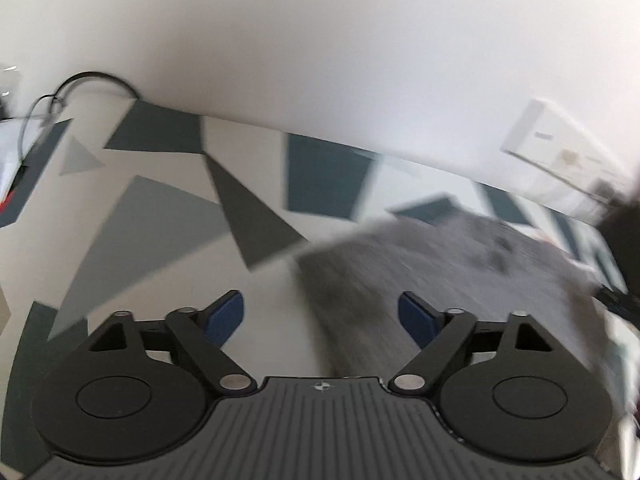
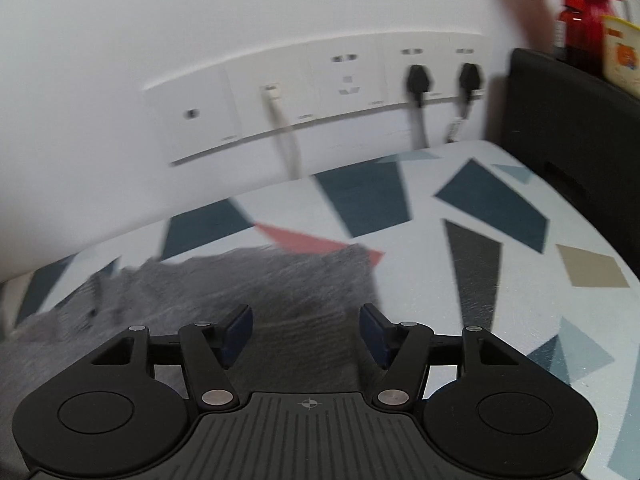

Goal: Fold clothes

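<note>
Your left gripper (image 1: 321,316) is wide open, holding nothing, over the left edge of the grey knit garment (image 1: 440,280). Bare geometric-print tablecloth (image 1: 160,220) lies left of it. Your right gripper (image 2: 306,334) is about half open, empty, above the garment's fuzzy right edge; clear cloth runs right to a black box (image 2: 572,120).

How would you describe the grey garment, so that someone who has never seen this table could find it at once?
Start from the white wall with the row of sockets, then look down to the table cover printed with blue, grey and red triangles. The grey garment lies flat on it, below the sockets. It alone is soft, fuzzy plain grey cloth, with no printed shapes.
</note>
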{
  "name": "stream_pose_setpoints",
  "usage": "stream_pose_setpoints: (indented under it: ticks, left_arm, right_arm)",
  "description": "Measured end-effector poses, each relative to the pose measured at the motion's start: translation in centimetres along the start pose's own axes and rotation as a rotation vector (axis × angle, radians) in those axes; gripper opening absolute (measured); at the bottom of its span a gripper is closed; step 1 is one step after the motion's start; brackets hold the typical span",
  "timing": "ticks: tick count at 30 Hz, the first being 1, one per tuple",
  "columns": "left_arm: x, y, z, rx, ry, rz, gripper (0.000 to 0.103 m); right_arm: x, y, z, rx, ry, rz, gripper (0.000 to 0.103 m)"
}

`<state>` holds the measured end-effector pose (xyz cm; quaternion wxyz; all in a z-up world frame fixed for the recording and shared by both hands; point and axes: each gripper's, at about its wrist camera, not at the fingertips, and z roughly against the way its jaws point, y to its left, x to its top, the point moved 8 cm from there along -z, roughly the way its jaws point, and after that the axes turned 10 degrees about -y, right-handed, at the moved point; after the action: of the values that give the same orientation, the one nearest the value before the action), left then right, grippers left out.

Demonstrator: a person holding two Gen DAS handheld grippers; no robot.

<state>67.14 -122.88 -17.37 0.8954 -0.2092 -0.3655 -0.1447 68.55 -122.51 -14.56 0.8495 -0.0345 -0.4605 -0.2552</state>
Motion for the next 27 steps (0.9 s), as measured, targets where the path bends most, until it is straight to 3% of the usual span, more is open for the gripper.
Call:
stream_pose_setpoints:
  ticks: [1, 2, 3, 4, 8, 10, 11, 12, 13, 14, 15, 17, 20, 27]
  left_arm:
    - [-0.1, 0.0, -1.0, 0.003, 0.017, 0.029, 0.069]
    - [-0.1, -0.1, -1.6, 0.011, 0.025, 0.046, 0.056]
    - [0.1, -0.2, -1.7, 0.028, 0.015, 0.039, 0.021]
    - [0.2, -0.4, -1.8, 0.045, 0.005, 0.032, 0.009]
    - [0.7, -1.1, -2.0, 0.100, -0.030, -0.030, 0.010]
    - [0.6, -1.3, -2.2, 0.125, -0.042, -0.067, 0.015]
    - [0.6, -1.2, -2.3, 0.144, -0.047, -0.088, 0.026]
    - [0.6, -1.1, -2.2, 0.168, -0.048, -0.106, 0.052]
    - [0.5, -0.7, -1.9, 0.202, -0.040, -0.118, 0.068]
    - [0.5, -0.4, -1.5, 0.224, -0.038, -0.124, 0.080]
    - [0.5, -0.2, -0.8, 0.218, -0.045, -0.120, 0.080]
    - [0.3, 0.2, 0.9, 0.196, -0.048, -0.119, 0.080]
    - [-0.9, 0.9, 3.0, 0.209, 0.009, -0.124, 0.093]
    - [-4.5, 1.2, 8.5, 0.227, 0.068, -0.041, 0.098]
  right_arm:
    - [-0.2, -0.2, -0.3, -0.014, 0.001, -0.008, 0.051]
    - [-0.4, -0.3, -0.4, -0.010, 0.003, -0.012, 0.037]
    - [-0.6, -0.3, -0.5, -0.005, 0.004, -0.016, 0.013]
    - [-0.8, -0.4, -0.6, -0.001, 0.006, -0.020, 0.003]
    - [-0.3, -1.0, -0.8, 0.005, -0.034, -0.013, 0.003]
    - [-0.4, -1.4, -1.5, 0.005, -0.011, -0.024, 0.003]
    - [-0.5, -1.5, -1.7, 0.000, -0.008, -0.021, 0.005]
    - [-0.5, -1.5, -1.7, -0.007, -0.011, -0.015, 0.010]
    - [-0.6, -1.6, -1.8, -0.013, -0.013, -0.008, 0.017]
    - [-0.4, -1.5, -1.6, -0.029, -0.023, 0.015, 0.038]
    - [-0.1, -1.4, -1.2, -0.050, -0.043, 0.055, 0.057]
    - [0.6, -1.0, -0.5, -0.054, -0.093, 0.115, 0.067]
    - [1.3, -1.2, 0.2, -0.051, -0.113, 0.085, 0.097]
    - [0.9, -1.7, 2.0, -0.055, -0.088, 0.024, 0.102]
